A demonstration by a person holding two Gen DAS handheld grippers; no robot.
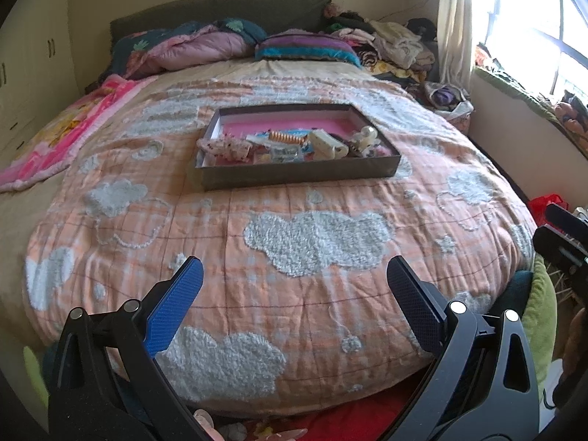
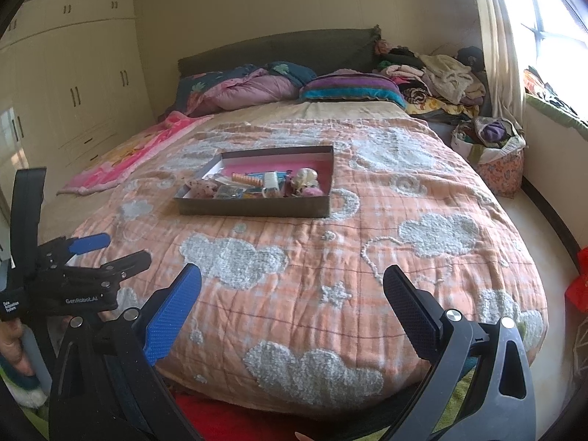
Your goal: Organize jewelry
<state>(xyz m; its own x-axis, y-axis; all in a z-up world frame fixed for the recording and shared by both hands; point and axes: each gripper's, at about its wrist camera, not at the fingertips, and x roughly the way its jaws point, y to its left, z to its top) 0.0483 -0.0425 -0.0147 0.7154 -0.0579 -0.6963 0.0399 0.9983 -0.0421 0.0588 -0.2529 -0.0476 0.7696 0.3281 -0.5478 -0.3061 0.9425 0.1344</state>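
A shallow dark box point(image 1: 294, 174) point(image 2: 253, 207) with a pink lining sits in the middle of the bed, on the orange cloud quilt point(image 1: 286, 286) point(image 2: 330, 268). Several small pieces lie jumbled in it: an orange spiral band point(image 1: 286, 136), a cream clip point(image 1: 325, 143), pale bead pieces point(image 2: 305, 180). My left gripper point(image 1: 294, 275) hangs open over the quilt's near end, well short of the box, with nothing between its fingers. My right gripper point(image 2: 292, 283) is likewise open and empty. The left gripper point(image 2: 92, 253) also shows at the left of the right wrist view.
Pillows and a crumpled duvet point(image 1: 205, 44) lie at the headboard. A heap of clothes point(image 2: 433, 77) fills the far right corner, with a bag point(image 2: 492, 154) on the floor below the window. A pink blanket point(image 1: 62, 136) drapes the left side. Wardrobes point(image 2: 73, 88) line the left wall.
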